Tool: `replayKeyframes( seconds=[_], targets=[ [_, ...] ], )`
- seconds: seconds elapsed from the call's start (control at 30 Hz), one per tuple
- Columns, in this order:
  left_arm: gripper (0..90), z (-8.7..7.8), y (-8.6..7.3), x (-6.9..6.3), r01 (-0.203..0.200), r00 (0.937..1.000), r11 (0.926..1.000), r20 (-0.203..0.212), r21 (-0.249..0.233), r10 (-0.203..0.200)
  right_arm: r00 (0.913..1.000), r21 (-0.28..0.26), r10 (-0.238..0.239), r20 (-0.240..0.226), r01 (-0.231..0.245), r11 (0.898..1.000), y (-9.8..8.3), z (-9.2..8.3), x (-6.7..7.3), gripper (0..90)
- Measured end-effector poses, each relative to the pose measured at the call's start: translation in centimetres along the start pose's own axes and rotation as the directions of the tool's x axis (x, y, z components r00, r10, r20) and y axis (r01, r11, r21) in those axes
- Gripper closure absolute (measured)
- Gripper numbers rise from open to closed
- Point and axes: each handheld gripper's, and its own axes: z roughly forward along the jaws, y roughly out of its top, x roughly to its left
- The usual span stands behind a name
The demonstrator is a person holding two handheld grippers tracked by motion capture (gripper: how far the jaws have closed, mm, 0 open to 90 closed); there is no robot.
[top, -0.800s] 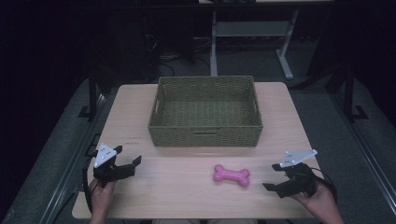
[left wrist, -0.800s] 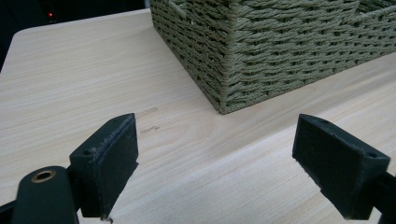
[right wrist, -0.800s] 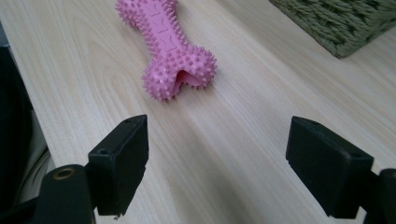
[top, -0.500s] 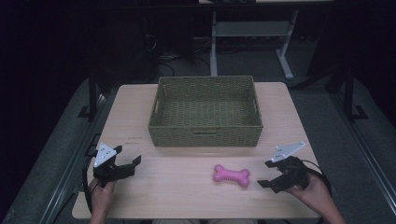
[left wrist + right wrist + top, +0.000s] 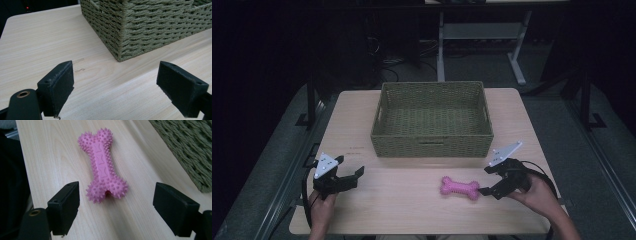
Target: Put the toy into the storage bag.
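Observation:
A pink spiky bone-shaped toy (image 5: 459, 188) lies flat on the wooden table (image 5: 412, 210), in front of the woven olive basket (image 5: 432, 145). My right gripper (image 5: 488, 181) is open just to the right of the toy, its jaws pointing at the toy's near end. In the right gripper view the toy (image 5: 103, 165) lies lengthwise ahead, its near end level with the two jaw tips. My left gripper (image 5: 352, 168) is open at the table's front left, empty. In the left gripper view the basket's corner (image 5: 120, 32) stands ahead of the jaws.
The basket looks empty inside. Bare tabletop lies between the two grippers. Beyond the table's far edge the dark floor holds a white desk frame (image 5: 442, 45) and cables.
My right gripper has moved left towards the toy and now sits close to its right end. The left gripper and the toy have stayed where they were.

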Motion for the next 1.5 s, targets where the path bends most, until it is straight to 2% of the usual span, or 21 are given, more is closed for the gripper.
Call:
replayKeyframes(
  seconds=[0.17,0.33,0.7,1.1,1.13,1.5],
  targets=[
    [13.9,-0.1,-0.1,0.0,0.001,1.0000,1.0000,0.004,0.000,-0.001,0.9988,0.030,-0.047,-0.016,0.047,0.998,1.3,0.8,0.1,20.8],
    [13.9,-0.2,-0.1,0.1,0.008,1.0000,1.0000,0.002,-0.001,-0.008,0.9969,0.049,-0.067,-0.041,0.069,0.996,2.3,1.5,0.1,20.7],
    [13.9,-0.3,-0.1,0.2,0.011,0.9999,0.9999,0.000,-0.001,-0.011,0.9906,0.089,-0.120,-0.064,0.126,0.988,4.8,2.6,0.4,20.8],
    [13.9,-0.4,-0.2,0.3,0.017,0.9999,0.9998,-0.002,-0.005,-0.017,0.9828,0.122,-0.156,-0.099,0.168,0.978,6.2,4.2,0.9,22.7],
    [13.8,-0.4,-0.2,0.3,0.018,0.9998,0.9998,-0.003,-0.006,-0.018,0.9821,0.128,-0.157,-0.104,0.170,0.977,6.3,4.5,0.9,25.5],
    [13.9,-0.3,-0.2,0.1,0.017,0.9999,0.9998,0.000,-0.008,-0.017,0.9819,0.173,-0.154,-0.109,0.172,0.970,6.2,5.5,0.9,30.0]
  ],
)
